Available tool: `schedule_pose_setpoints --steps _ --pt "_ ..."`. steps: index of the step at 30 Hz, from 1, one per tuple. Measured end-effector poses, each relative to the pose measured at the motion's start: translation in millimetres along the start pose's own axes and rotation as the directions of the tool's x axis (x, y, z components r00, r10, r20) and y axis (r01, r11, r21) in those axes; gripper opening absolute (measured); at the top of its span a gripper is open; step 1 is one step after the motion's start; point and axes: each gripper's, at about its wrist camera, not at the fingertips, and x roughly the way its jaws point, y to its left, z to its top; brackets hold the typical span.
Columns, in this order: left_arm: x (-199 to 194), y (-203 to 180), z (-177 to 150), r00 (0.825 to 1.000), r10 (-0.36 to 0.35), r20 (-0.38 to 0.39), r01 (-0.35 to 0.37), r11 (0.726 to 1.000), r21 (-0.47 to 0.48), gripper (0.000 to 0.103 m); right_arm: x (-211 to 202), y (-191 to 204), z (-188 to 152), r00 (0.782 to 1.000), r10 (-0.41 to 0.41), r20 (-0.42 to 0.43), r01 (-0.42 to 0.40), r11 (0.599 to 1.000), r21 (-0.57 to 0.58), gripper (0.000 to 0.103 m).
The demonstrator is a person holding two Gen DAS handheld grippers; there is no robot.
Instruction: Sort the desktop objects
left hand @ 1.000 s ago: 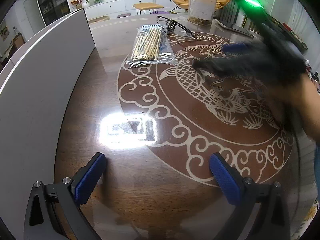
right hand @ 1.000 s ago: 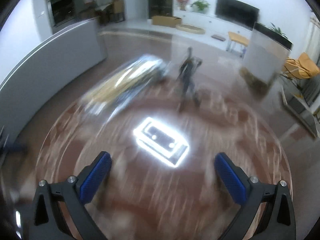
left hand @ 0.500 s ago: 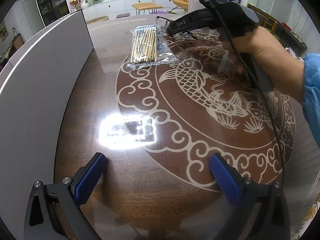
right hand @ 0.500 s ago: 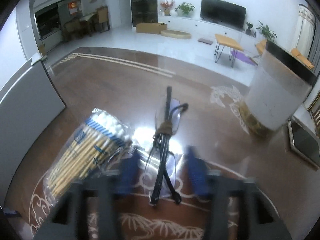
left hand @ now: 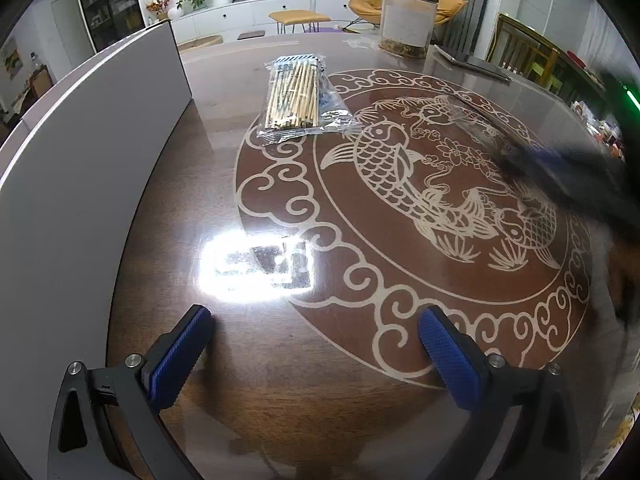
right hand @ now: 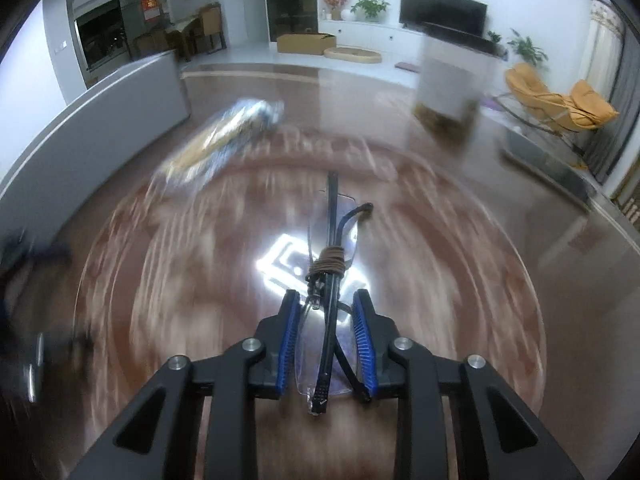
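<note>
Carrying the glasses (right hand: 330, 280) now, folded and pinched between the blue pads (right hand: 289, 344) of the right gripper (right hand: 326, 304), jaws drawn in close on the lenses and temples. The frames stick out ahead of the fingertips, a brown cord wound round the middle. They appear lifted clear of the table (right hand: 460, 280); everything beneath is smeared with blur, so this gripper looks to be travelling.

The left gripper (left hand: 312, 336) sits low over the wood with its jaws wide apart and nothing between them. It hangs near the bright ceiling-light glare on the glossy top, idle.

That puts us in the carry step: one item picked, not yet placed. The swabs (left hand: 296, 96), a clear packet of wooden sticks with white tips, lie flat at the far rim of the carp inlay, well apart from both grippers. A tall jar (left hand: 406, 20) with a dark lid stands further back.

Next move, by my reckoning: set the glasses down where they belong, gently, since thin lenses and a loose temple could slip or twist in a pinch this narrow. Then the swabs are the obvious pick, and the free left gripper is the nearer candidate.

Writing? The packet shows blue print, too small to read. The jar's pale label is blank from here.
</note>
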Motion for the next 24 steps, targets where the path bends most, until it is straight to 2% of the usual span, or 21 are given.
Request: schedule_pose_setpoints --steps 1,2,5,7,11,13,19,22,23,24 --pt "0.0 0.4 -0.1 1.000 0.001 -0.003 -0.002 1.000 -0.005 0.103 -10.3 1.2 -15.9 1.000 -0.004 0.013 0.004 1.000 0.000 0.030" --pt "0.1 0.8 0.2 1.000 0.004 -0.008 -0.004 1.000 -0.017 0.103 -27.0 2.1 -39.7 0.999 -0.019 0.046 0.019 1.000 0.009 0.035" --pt "6.7 -2.2 7.0 1.000 0.024 0.014 -0.023 0.998 -0.053 0.103 -39.7 -4.7 -55.3 0.999 -0.016 0.044 0.014 0.999 0.045 0.055" --pt "14.5 -5.9 20.5 0.999 0.028 0.036 -0.026 0.998 -0.054 0.103 -39.9 -4.3 -53.4 0.999 0.000 0.044 -0.002 0.999 0.054 0.060" --pt "41.5 -10.8 68.9 0.998 0.031 0.053 -0.028 0.998 -0.054 0.103 -35.7 2.9 -53.0 0.999 -0.027 0.029 0.026 0.999 0.019 0.074" --pt "55.1 -8.9 93.3 0.997 0.041 0.061 -0.036 0.997 -0.069 0.103 -36.1 -0.7 -54.7 1.000 0.003 0.029 -0.004 0.999 0.034 0.075" --pt "89.8 7.6 158.9 0.996 0.086 0.033 -0.080 0.985 -0.150 0.103 -31.7 4.4 -49.7 1.000 -0.013 0.025 0.013 1.000 0.021 0.076" --pt "100.1 5.5 175.0 0.996 0.061 0.058 -0.054 0.993 -0.103 0.103 -32.5 4.2 -50.3 1.000 -0.013 0.025 0.013 1.000 0.021 0.076" --pt "98.6 3.6 171.6 0.994 0.044 0.098 -0.038 0.997 -0.065 0.097 -32.4 4.2 -50.4 1.000 -0.014 0.025 0.013 1.000 0.021 0.076" --pt "94.3 4.5 169.3 0.992 0.042 0.115 -0.034 0.997 -0.068 0.086 -32.4 4.2 -50.4 1.000 -0.014 0.025 0.014 1.000 0.021 0.076"
